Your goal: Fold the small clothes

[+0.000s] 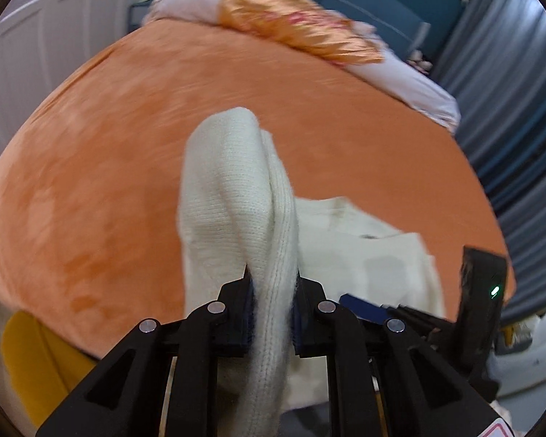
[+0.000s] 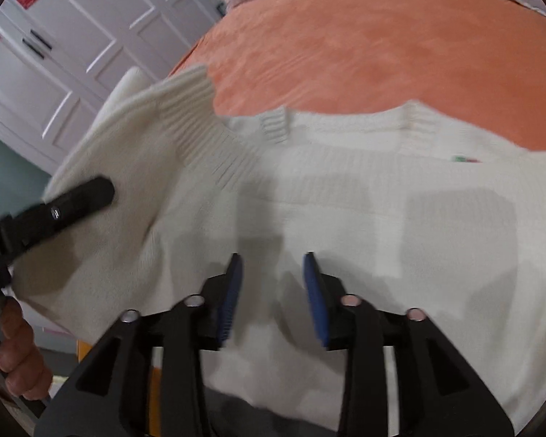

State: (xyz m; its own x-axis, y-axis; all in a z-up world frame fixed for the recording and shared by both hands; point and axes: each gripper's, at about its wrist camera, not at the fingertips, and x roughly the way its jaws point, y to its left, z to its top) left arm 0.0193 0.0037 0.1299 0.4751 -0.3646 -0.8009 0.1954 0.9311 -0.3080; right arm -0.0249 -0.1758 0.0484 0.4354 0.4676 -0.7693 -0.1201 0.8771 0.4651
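Currently the left gripper (image 1: 272, 284) is clamping a fold of the cream knit sweater (image 2: 345, 211) between its blue-padded jaws, and the pinched cloth is standing up in a ridge ahead of the fingers in the left wrist view. The right wrist view is showing that same gripper from the side as a black bar pressed into the sweater's raised left portion, with the ribbed hem (image 2: 196, 120) of that part lifting off the surface. The rest of the sweater is lying flat on the orange blanket (image 1: 127, 145), its ribbed collar (image 2: 418, 116) facing the far side, with a small coloured mark (image 2: 466, 159) near it.

The right gripper (image 2: 272, 291) is hovering over the middle of the sweater, jaws spread apart with nothing between the blue pads (image 2: 315, 298); whether the tips are touching the knit cannot be told. The person's left hand (image 2: 14, 357) is showing at the lower left edge, wrapped around the handle.

A pale floral pillow (image 1: 273, 18) is lying at the far end of the bed. White panelled wardrobe doors (image 2: 72, 54) are standing to the left, and grey pleated curtains (image 1: 509, 127) are hanging at right. Both views are motion-blurred.
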